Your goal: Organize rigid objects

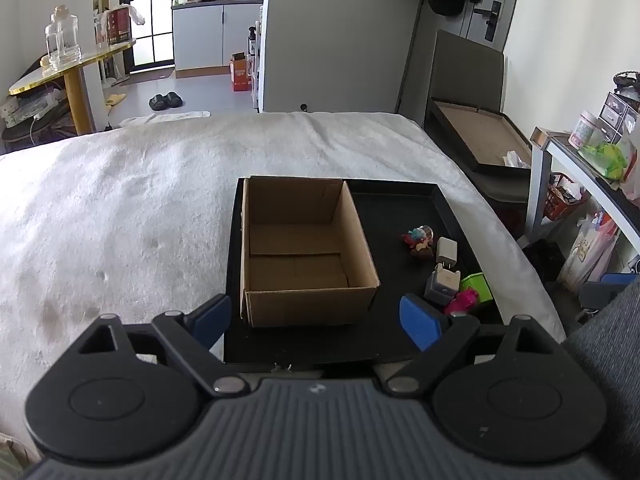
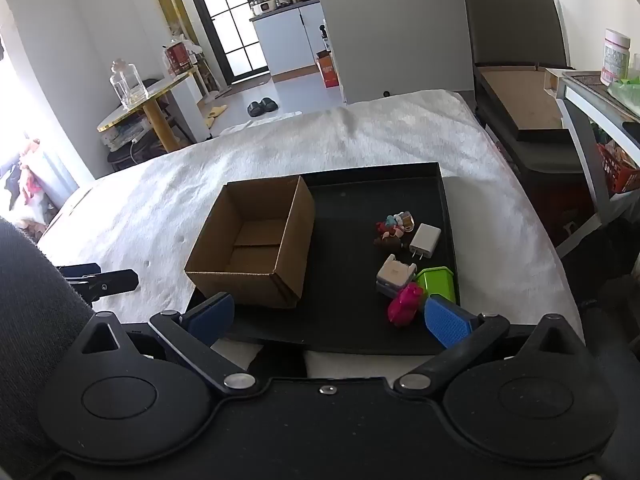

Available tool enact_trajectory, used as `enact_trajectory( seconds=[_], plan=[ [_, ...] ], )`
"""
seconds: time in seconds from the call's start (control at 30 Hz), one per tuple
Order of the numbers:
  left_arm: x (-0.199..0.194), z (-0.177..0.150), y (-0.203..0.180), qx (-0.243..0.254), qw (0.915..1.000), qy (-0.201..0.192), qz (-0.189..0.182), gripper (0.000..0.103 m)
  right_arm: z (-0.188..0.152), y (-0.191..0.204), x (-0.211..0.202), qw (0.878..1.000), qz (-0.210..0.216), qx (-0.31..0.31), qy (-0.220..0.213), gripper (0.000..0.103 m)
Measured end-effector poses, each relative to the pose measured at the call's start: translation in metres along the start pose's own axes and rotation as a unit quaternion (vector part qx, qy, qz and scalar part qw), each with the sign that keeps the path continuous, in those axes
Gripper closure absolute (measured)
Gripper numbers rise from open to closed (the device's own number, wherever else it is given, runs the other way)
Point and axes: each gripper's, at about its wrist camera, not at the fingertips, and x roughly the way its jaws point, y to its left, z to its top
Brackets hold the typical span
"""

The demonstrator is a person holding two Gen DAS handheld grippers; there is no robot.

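An empty cardboard box (image 1: 300,252) (image 2: 256,244) stands on the left half of a black tray (image 1: 400,208) (image 2: 352,280) on a white blanket. On the tray's right half lie a small figurine (image 2: 394,228), a white charger (image 2: 425,240), a white-and-grey block (image 2: 394,276), a green box (image 2: 438,282) and a pink toy (image 2: 406,304). My left gripper (image 1: 316,320) hovers open just short of the box's near wall, with nothing between its fingers. My right gripper (image 2: 328,316) is open over the tray's near edge, its right fingertip (image 2: 446,322) beside the pink toy.
The white blanket (image 1: 120,220) covers a bed around the tray. A dark open case (image 1: 480,140) and a cluttered shelf (image 1: 592,152) stand to the right. A gold-edged table with a glass bottle (image 1: 62,40) is at the far left.
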Motion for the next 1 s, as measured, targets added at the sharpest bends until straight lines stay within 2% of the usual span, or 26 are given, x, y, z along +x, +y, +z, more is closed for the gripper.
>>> enact_trajectory(
  seconds=[1.0],
  plan=[
    [0.0019, 0.0003, -0.0028, 0.01, 0.9999, 0.002, 0.005, 0.012, -0.0075, 0.0038, -0.0052, 1.0, -0.007, 0.002, 0.003, 0.0]
  ],
)
